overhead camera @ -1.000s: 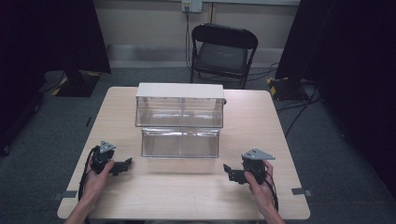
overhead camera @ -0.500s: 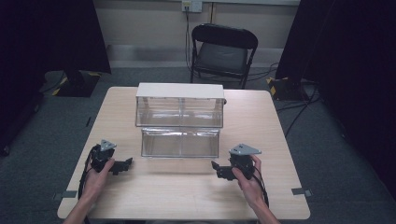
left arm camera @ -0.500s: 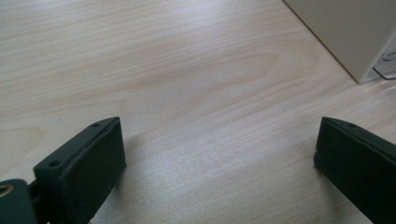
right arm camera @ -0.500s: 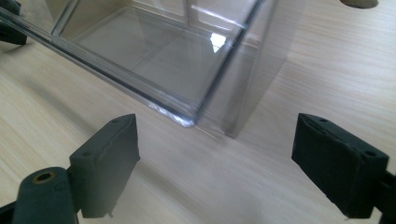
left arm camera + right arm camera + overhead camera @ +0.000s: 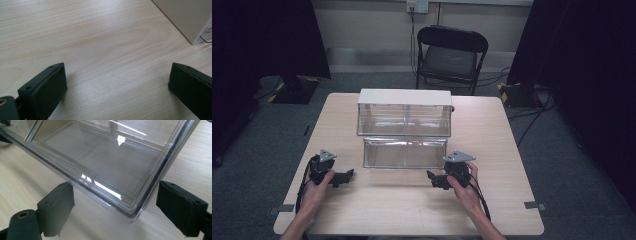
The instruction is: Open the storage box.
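Drawer unit: a clear plastic cabinet with a cream top (image 5: 404, 96) stands in the middle of the wooden table (image 5: 492, 145), towards the far side.
Lower drawer: the clear drawer (image 5: 404, 152) sticks out towards the person and sits flat on the table (I can see straight through it to the wood).
Right gripper: the right gripper (image 5: 431, 176) lies low on the table just in front of the drawer's near right corner; in the right gripper view its jaws stand wide apart with that corner between them, and the pads are not pressing on it.
Left gripper: the left gripper (image 5: 348, 176) rests on the table just left of the drawer, jaws spread wide over bare wood, gripping nothing.
Behind the table: a black folding chair (image 5: 449, 55).
Writing: any lettering on the wall socket (image 5: 417, 6) is too small to read.
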